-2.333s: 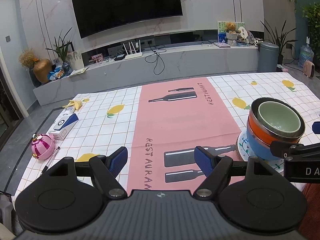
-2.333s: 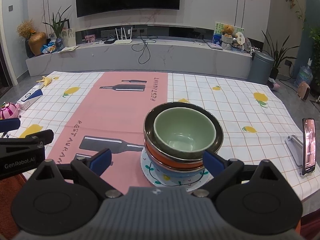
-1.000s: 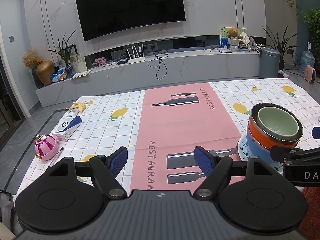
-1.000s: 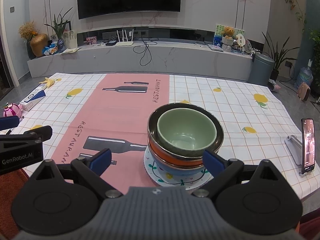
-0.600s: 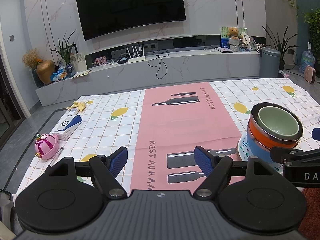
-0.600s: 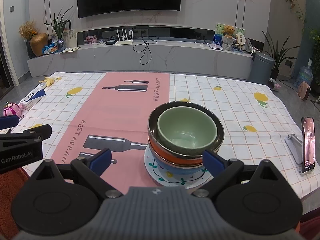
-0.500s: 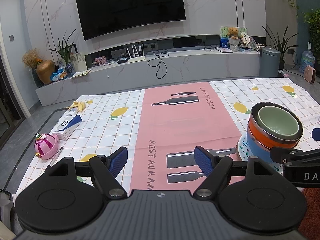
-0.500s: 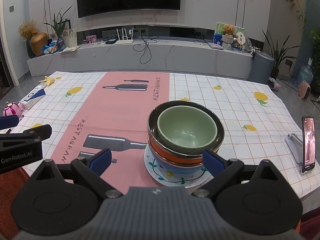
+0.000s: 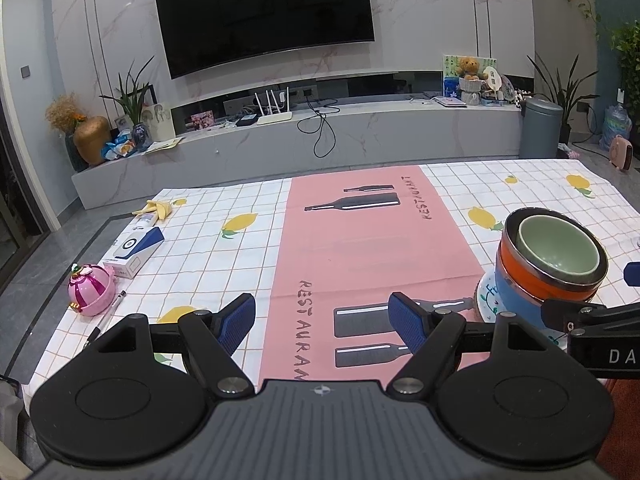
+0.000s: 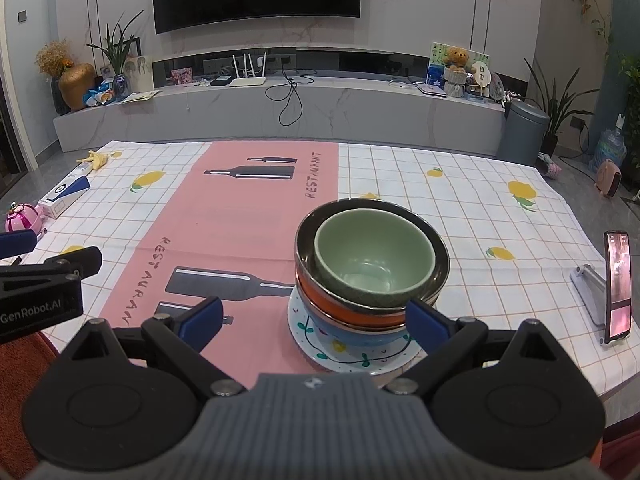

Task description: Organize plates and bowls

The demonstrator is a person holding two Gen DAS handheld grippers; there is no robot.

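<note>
Green bowl tops the nested stack on the plate, lower centre of frame. Both claws, left and right, gape wide, empty; a careless nudge could topple the stack.

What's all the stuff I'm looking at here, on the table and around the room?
Green bowl: 1, pale green, top of the stack, nested in the steel bowl.
Steel bowl: 1, silver rim, orange outside.
Blue bowl: 1, light blue, bottom bowl.
Plate: 1, white with painted vine, under the stack.
Tablecloth: 1, pink centre, white lemon grid.
Phone: 1, screen lit, upright on a stand, table's right edge.
Box: 1, white and blue, left edge.
Pink trinket: 1, left edge.
Banana peel: 1, yellow, far left corner.
TV: 1, black, wall.
Bin: 1, grey, floor.
Left gripper: open, empty.
Right gripper: open, empty, near the stack.
</note>
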